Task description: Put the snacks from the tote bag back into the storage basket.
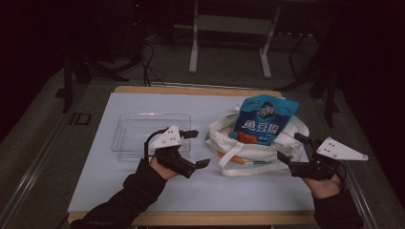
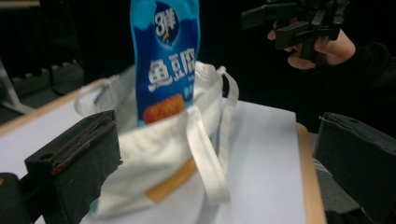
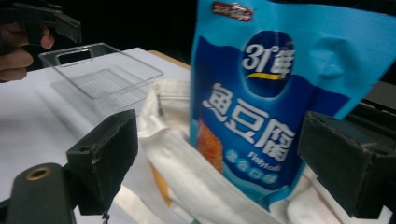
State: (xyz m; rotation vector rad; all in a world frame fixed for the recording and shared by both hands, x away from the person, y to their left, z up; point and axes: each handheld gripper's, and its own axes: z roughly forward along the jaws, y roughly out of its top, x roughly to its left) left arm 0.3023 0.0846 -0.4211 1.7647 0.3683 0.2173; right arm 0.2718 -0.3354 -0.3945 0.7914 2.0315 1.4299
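Observation:
A blue snack pouch (image 1: 265,119) with white lettering stands half inside a white cloth tote bag (image 1: 248,150) at the table's right middle. The left gripper view faces the pouch (image 2: 164,56) and the bag (image 2: 163,154) with its loose strap. My left gripper (image 1: 197,149) stands open just left of the bag, nothing between its jaws. My right gripper (image 1: 292,149) is open at the bag's right side, also holding nothing. In the right gripper view the pouch (image 3: 271,93) rises from the bag (image 3: 187,172) close ahead of the jaws.
A clear plastic tray (image 1: 149,133) sits empty on the white table top (image 1: 119,186) behind my left hand; the right gripper view shows the tray (image 3: 100,72) too. Beyond the table stand metal frame legs (image 1: 193,43) and cables on the floor.

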